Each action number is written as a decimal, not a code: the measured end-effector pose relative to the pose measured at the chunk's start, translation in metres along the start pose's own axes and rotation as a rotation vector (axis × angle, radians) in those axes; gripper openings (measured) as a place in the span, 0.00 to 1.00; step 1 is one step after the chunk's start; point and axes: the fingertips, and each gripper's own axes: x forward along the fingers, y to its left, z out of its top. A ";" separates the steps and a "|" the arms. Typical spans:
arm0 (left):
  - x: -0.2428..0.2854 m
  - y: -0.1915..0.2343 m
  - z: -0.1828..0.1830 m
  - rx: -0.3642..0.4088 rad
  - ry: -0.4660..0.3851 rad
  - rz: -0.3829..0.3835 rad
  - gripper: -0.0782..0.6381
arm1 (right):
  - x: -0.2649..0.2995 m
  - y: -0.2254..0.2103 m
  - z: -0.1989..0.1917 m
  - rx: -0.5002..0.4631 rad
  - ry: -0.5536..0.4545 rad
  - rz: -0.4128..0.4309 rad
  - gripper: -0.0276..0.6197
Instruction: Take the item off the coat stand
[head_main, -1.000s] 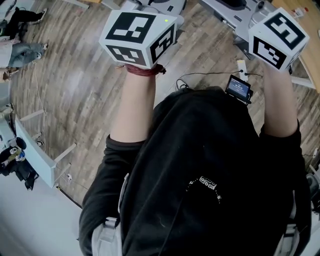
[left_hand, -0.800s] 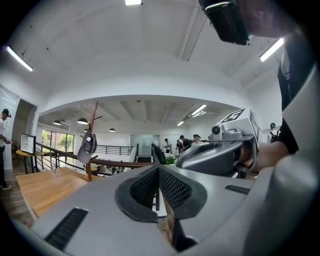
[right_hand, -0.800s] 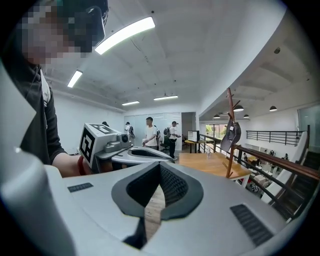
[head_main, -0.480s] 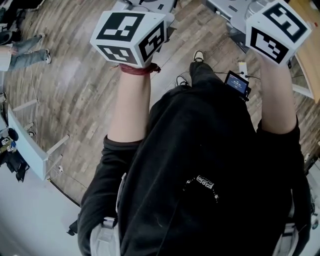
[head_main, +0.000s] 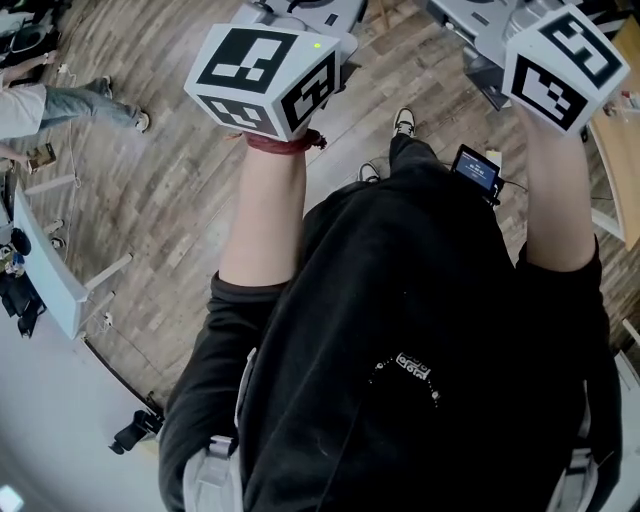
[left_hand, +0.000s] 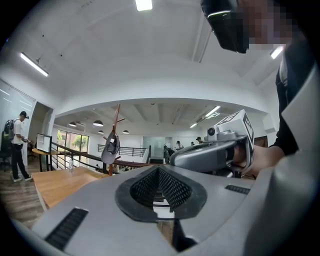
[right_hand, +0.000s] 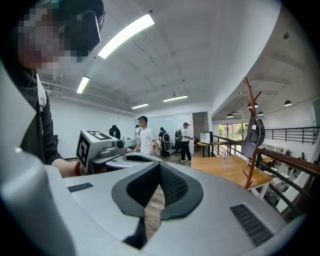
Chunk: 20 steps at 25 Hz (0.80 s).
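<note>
A grey cap (left_hand: 110, 150) hangs on a wooden coat stand (left_hand: 118, 115), far off at the left of the left gripper view. The right gripper view shows the same cap (right_hand: 252, 136) and stand (right_hand: 249, 167) at its right, beyond a table. My left gripper (left_hand: 160, 186) is shut with nothing between its pads. My right gripper (right_hand: 159, 186) is also shut and empty. Both are held up at chest height, side by side, far from the stand. In the head view only their marker cubes (head_main: 268, 75) (head_main: 560, 65) show above a black hoodie.
A wooden table (right_hand: 225, 170) and a black railing (left_hand: 75, 157) lie between me and the stand. Several people (right_hand: 145, 135) stand further back; one with a backpack (left_hand: 17, 145) is at the left. Wood plank floor (head_main: 170, 190) is underfoot, a white desk (head_main: 50, 270) at the left.
The floor has slid under me in the head view and a shoe has come into sight. Both grippers stay raised and shut.
</note>
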 end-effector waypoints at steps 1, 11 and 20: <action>0.004 0.005 -0.001 -0.005 0.001 0.004 0.11 | 0.004 -0.005 -0.001 0.003 0.005 0.003 0.06; 0.079 0.059 -0.004 -0.014 0.010 0.030 0.11 | 0.027 -0.095 -0.001 0.032 -0.005 0.017 0.06; 0.158 0.078 0.007 -0.004 0.018 0.017 0.11 | 0.023 -0.173 0.011 0.035 -0.014 0.021 0.06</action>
